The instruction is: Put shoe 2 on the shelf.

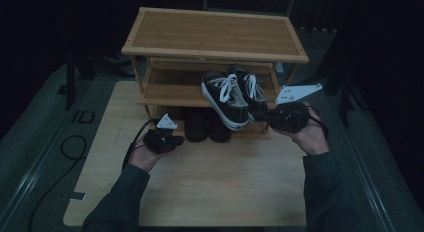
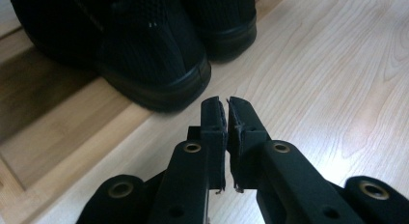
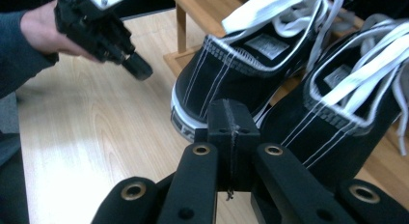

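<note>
The left gripper (image 1: 172,140) has its jaws pressed nearly together on nothing, hovering just before the heels of the black shoes (image 2: 144,50) on the rack's (image 1: 215,34) bottom shelf. The sneakers (image 1: 227,94) lie on the middle shelf, heels toward the person, long axis running front to back. The right gripper (image 3: 233,119) is closed, empty, near their heels.
</note>
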